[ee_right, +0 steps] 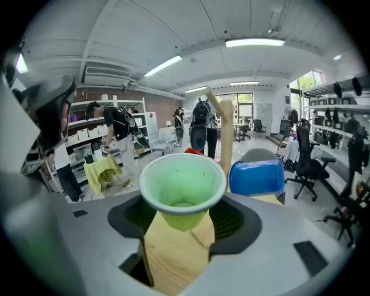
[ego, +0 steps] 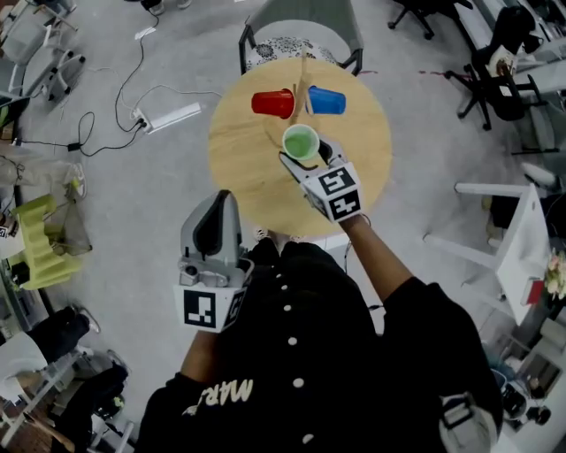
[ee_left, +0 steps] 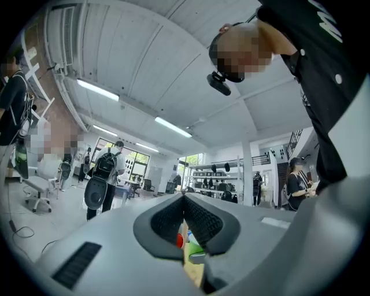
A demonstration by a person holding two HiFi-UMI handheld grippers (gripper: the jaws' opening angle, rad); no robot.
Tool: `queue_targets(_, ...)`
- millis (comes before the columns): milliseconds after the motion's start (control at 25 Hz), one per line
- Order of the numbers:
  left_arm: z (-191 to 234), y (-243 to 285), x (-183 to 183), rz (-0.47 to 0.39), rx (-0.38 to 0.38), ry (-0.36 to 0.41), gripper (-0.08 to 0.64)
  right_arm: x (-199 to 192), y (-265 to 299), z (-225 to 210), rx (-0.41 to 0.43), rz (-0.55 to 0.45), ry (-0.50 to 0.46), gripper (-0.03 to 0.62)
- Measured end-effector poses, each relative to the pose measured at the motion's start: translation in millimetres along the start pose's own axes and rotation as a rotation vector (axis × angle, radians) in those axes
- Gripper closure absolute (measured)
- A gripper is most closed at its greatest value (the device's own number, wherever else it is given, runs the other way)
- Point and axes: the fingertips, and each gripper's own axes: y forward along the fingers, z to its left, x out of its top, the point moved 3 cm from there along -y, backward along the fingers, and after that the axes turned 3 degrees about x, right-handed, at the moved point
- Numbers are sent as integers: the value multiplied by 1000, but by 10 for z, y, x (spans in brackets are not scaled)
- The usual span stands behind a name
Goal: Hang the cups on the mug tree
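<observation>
Setup: round wooden table (ego: 256,172) with a wooden mug tree (ego: 302,80) standing near its middle. A person in a dark button-front top stands at the near edge, with one handheld gripper in each hand.

Cups already on the tree: red cup (ego: 272,103) on the left of the post and blue cup (ego: 326,101) on the right. Both lie on their sides, close against the post. In the right gripper view the blue cup sits just beside the post, with the red rim peeking out behind the green one.

Right gripper (ego: 308,159): held out over the table, pointing down toward the tree. Its fingers are clamped on the tapered lower body of the green cup (ego: 301,142). The cup's mouth is up and open toward the head camera, and nothing shows inside it. The cup is clear of the table top, just in front of the tree and between the red and blue cups. The wood surface shows below it through the jaw gap. Its marker cube (ego: 339,192) faces upward.

Left gripper (ego: 221,202): held back off the table edge, close to the person's torso and roughly level. Its fingertips meet, with nothing between them. The table and cups show only as a sliver through the slot behind the tips.

Surroundings: a grey chair (ego: 301,22) beyond the table and a power strip (ego: 172,116) with cables on the floor. Other people stand farther back in the room.
</observation>
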Motion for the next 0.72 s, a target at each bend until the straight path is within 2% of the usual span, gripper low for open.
queue_targets(240,-183,55,112,-34,-52,5,566,488,-300,-107,-71,-28,-1,304)
queue_targets(480,-241,56,191,-51,-61,20,566,657,-520,-122,-118,-61,-49,304)
queue_targets(720,-272,78,282,-76,-66,27,566,960,-666,-161,-171,-147,-101,304)
